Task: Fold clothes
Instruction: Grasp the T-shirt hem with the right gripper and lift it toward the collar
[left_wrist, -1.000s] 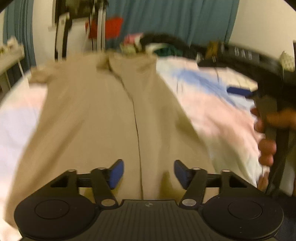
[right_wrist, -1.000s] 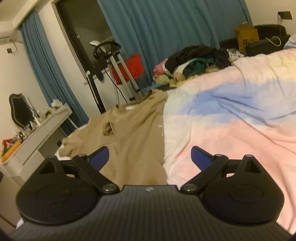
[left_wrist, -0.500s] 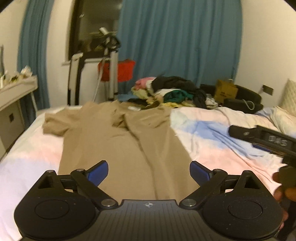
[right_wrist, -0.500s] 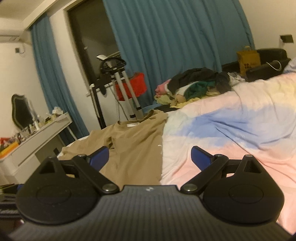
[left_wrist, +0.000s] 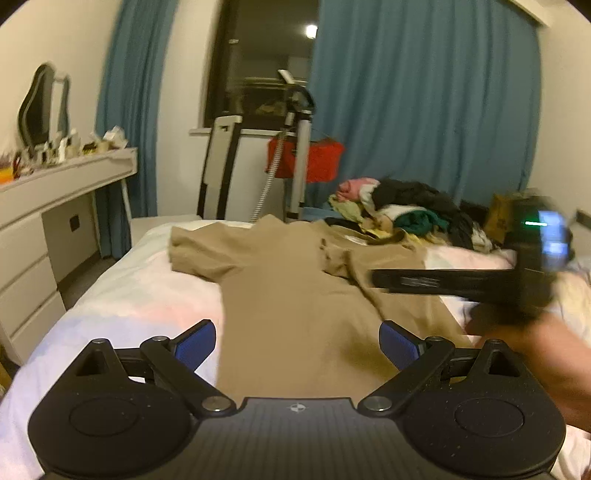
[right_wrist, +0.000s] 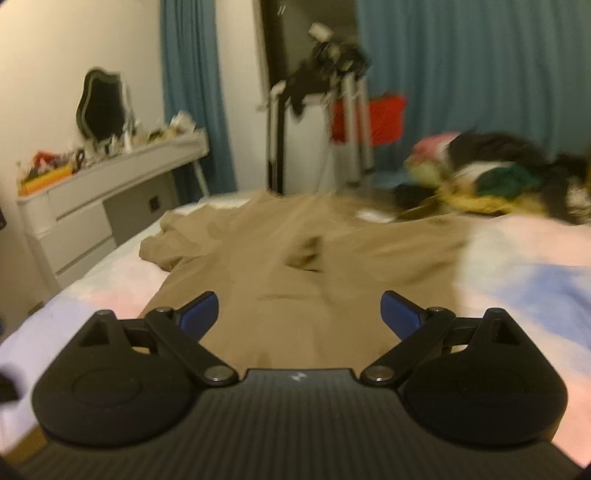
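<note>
A tan shirt (left_wrist: 291, 295) lies spread on the bed, one side folded over along its length, a sleeve sticking out at the far left. It also shows in the right wrist view (right_wrist: 295, 273), blurred. My left gripper (left_wrist: 297, 341) is open and empty, held above the shirt's near end. My right gripper (right_wrist: 299, 314) is open and empty above the shirt's lower half. The right gripper's body and the hand holding it show in the left wrist view (left_wrist: 480, 280), over the shirt's right edge.
The bed has a pastel pink, white and blue cover (right_wrist: 535, 280). A pile of mixed clothes (left_wrist: 406, 210) lies at its far end. A white dresser (left_wrist: 55, 206) with a mirror stands at the left. Blue curtains (left_wrist: 424, 110) and a red bag (left_wrist: 310, 158) are behind.
My left gripper opened wider and lifted off the shirt, now looking level across the bed. My right gripper swung left over the shirt. Both stay empty.
</note>
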